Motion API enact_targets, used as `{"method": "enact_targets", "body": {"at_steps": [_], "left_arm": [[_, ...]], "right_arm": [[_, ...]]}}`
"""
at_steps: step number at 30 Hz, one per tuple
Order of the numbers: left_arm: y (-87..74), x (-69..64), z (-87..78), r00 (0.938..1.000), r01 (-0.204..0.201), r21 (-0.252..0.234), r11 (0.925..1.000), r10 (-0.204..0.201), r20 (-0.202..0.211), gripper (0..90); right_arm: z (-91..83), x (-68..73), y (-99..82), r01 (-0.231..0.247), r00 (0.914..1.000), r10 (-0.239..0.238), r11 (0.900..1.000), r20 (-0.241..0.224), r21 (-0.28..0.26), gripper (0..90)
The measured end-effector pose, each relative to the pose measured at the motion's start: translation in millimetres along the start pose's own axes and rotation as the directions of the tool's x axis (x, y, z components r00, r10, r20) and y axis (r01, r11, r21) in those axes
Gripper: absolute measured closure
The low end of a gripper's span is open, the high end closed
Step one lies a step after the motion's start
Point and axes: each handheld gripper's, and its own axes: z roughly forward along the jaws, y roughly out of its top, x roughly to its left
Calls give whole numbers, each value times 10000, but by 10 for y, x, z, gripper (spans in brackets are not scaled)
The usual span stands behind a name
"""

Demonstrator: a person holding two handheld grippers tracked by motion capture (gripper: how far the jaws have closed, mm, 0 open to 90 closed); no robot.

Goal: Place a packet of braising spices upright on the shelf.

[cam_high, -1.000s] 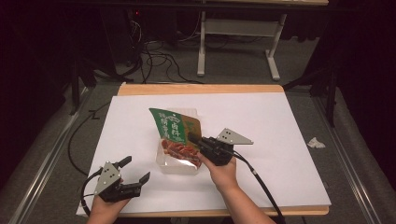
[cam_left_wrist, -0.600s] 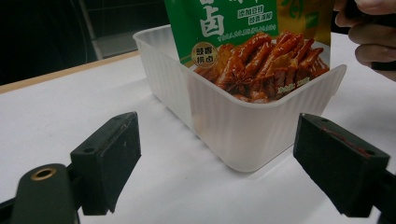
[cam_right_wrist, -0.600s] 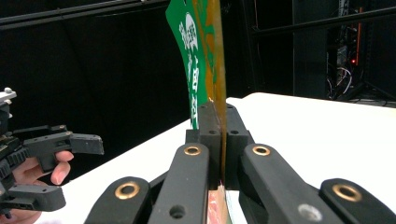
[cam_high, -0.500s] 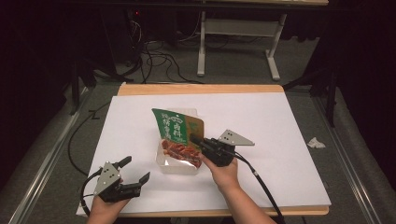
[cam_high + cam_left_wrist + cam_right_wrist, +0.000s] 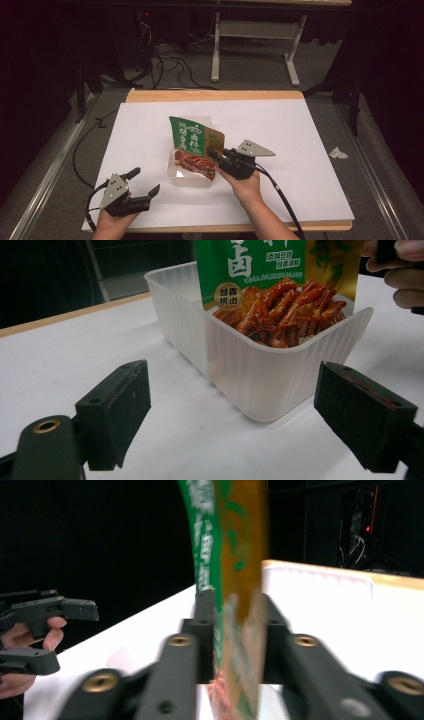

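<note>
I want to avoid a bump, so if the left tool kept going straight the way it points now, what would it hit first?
Most likely the translucent plastic tub, dead ahead between the open left tool's jaws. Bare white table lies before it, and the green sauce pouch stands inside, behind the tub's near wall.

The right tongs (image 5: 216,156) have just been opening: their black jaws, clamped on the green and orange food pouch printed with braised meat (image 5: 194,147) a second ago, now stand slightly apart with the pouch's edge between them. In the right gripper view the pads sit just beside the foil. The pouch stands slightly more upright in the translucent white ribbed plastic tub (image 5: 187,177).
</note>
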Motion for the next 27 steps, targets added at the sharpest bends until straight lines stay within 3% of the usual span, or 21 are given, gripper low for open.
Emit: {"method": "enact_targets", "body": {"at_steps": [3,4,5,9,14,17,22,27], "left_arm": [[-4,7,1,10000,59,-3,10000,-59,13,157],[-4,9,1,10000,60,11,10000,-60,8,157],[-4,9,2,10000,66,18,10000,-66,15,157],[-8,6,10,10000,65,90,9999,-65,48,157],[-16,2,19,9999,81,143,9999,-82,59,157],[-21,8,17,9999,129,165,9998,-130,63,157],[-37,18,30,9997,216,236,9995,-218,73,157],[-50,19,56,9996,256,344,9991,-259,71,157]], "right_arm": [[-40,-20,23,95,9999,-97,9994,38,339,588],[-81,-34,42,328,9994,-332,9985,68,446,515],[-81,-34,42,328,9994,-332,9985,68,446,515],[-213,-54,89,688,9969,-702,9968,343,404,315],[-475,-102,121,1081,9902,-1121,9928,837,508,205],[-708,-194,80,1052,9851,-1134,9921,1294,683,159],[-1221,-460,-67,919,9645,-1134,9908,2384,995,160],[-1783,-722,-276,355,9247,-646,9958,3751,842,161]]}}
